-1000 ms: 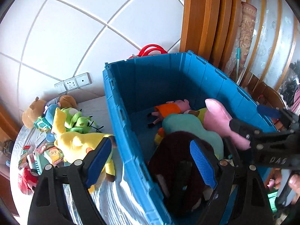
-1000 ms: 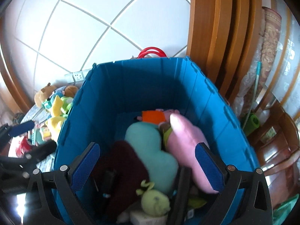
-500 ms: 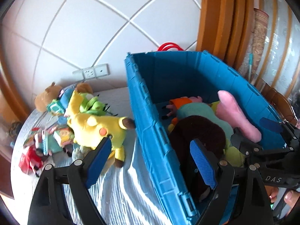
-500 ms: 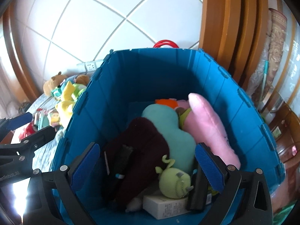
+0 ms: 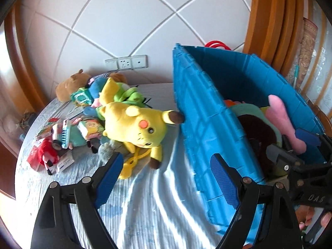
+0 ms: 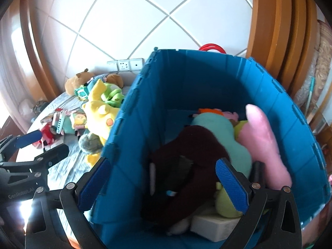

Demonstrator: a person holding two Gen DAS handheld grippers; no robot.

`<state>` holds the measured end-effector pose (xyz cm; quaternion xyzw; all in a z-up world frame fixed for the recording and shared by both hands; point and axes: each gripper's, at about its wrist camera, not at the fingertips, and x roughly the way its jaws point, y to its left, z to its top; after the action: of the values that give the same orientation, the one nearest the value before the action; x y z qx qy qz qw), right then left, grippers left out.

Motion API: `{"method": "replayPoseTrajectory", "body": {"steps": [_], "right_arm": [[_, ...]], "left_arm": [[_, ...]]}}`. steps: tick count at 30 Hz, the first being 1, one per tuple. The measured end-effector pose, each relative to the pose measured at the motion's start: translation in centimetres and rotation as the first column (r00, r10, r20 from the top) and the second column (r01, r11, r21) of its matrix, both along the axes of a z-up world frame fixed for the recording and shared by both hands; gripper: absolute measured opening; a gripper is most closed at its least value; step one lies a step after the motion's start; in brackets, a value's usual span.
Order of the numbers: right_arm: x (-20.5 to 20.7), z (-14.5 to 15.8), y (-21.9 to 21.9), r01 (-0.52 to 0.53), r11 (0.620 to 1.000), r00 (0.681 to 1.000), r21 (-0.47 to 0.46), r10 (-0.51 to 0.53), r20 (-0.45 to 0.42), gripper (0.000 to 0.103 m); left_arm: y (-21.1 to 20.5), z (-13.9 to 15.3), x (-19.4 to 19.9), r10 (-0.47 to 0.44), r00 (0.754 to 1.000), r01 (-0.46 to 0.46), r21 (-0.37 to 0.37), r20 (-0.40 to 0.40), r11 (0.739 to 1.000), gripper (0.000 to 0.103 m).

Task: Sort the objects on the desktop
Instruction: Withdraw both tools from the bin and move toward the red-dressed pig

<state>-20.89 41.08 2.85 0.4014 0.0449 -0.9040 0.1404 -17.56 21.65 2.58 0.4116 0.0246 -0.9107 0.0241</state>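
Observation:
A yellow plush [image 5: 137,128] lies on the striped tablecloth [image 5: 145,207], one ear tip against the blue crate [image 5: 207,114]. My left gripper [image 5: 166,176] hangs open and empty over the cloth, between that plush and the crate's wall. My right gripper [image 6: 162,183] is open too, astride the crate's left wall [image 6: 128,124]: one finger outside, the other over a dark maroon plush [image 6: 195,145]. A teal plush [image 6: 220,128], a pink plush [image 6: 263,143], a small green plush [image 6: 224,203] and a white box [image 6: 213,226] lie in the crate as well.
Behind the yellow plush sits a heap of toys: a brown plush [image 5: 70,83], a green one [image 5: 132,95], small boxes [image 5: 91,126] and a red doll [image 5: 46,155]. Wall sockets [image 5: 126,63] sit above the table's back edge. The round table's edge curves along the left.
Both views have swung left and sunk a little. The crate has slid right in the pictures and the toy heap shows more fully. Both grippers' jaws stand as wide as before.

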Motion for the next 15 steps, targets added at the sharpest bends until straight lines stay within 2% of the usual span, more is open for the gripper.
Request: {"method": "replayPoseTrajectory", "body": {"steps": [6,15], "right_arm": [[0.8,0.9,-4.4,0.012,1.0,0.999,-0.007,-0.012,-0.031,0.103],[3.2,1.6,-13.5,-0.008,1.0,0.998,-0.02,0.007,-0.065,0.103]], "left_arm": [[-5.2,-0.3,1.2,0.012,1.0,-0.013,-0.028,-0.006,1.0,0.086],[-13.8,-0.4,3.4,0.017,1.0,-0.018,-0.035,-0.017,0.999,0.086]]}}
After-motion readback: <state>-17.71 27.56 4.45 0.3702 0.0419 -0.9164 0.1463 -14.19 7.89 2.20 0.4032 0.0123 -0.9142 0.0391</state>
